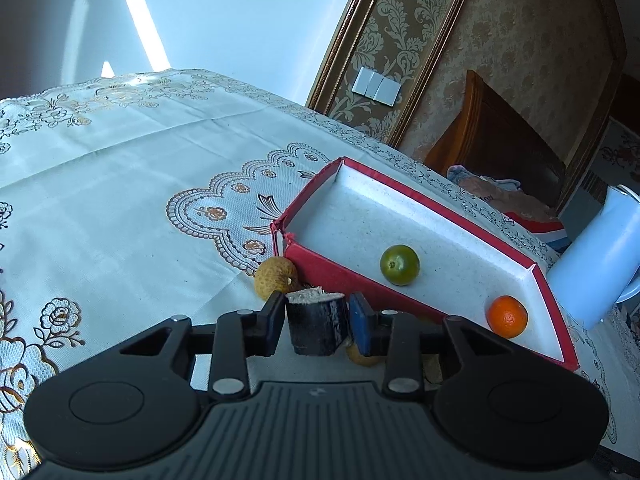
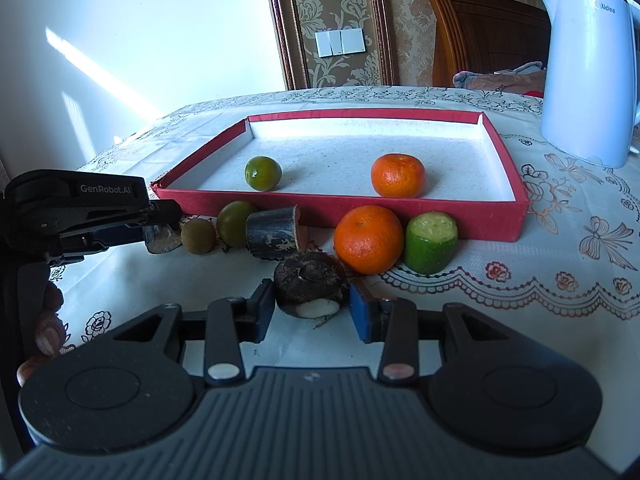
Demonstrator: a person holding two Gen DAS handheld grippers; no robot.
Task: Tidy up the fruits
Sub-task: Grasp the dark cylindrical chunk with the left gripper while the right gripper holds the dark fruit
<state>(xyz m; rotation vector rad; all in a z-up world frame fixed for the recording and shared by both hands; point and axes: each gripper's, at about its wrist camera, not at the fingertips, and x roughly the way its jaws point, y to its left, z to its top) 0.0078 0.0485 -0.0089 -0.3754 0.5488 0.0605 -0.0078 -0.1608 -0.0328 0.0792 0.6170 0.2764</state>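
Left gripper (image 1: pixel 316 318): jaws pinching a dark cane piece (image 1: pixel 316 326) beside the tray's (image 1: pixel 332 276) near-left corner.
Right gripper (image 2: pixel 310 314): jaws sitting either side of a water chestnut (image 2: pixel 310 282) on the cloth (image 2: pixel 500 292); contact unclear.
Tray: holding a green fruit (image 2: pixel 263 173) and a tangerine (image 2: pixel 397 175).

Plain pale wall (image 2: pixel 140 40) upper left, streaked with sunlight. Damask wallpaper panel (image 2: pixel 332 8) in wooden moulding at top centre, white triple switch (image 2: pixel 340 42) on it. Carved wooden headboard (image 2: pixel 480 32) upper right. Lace-patterned tablecloth (image 1: pixel 120 168) covers the table.
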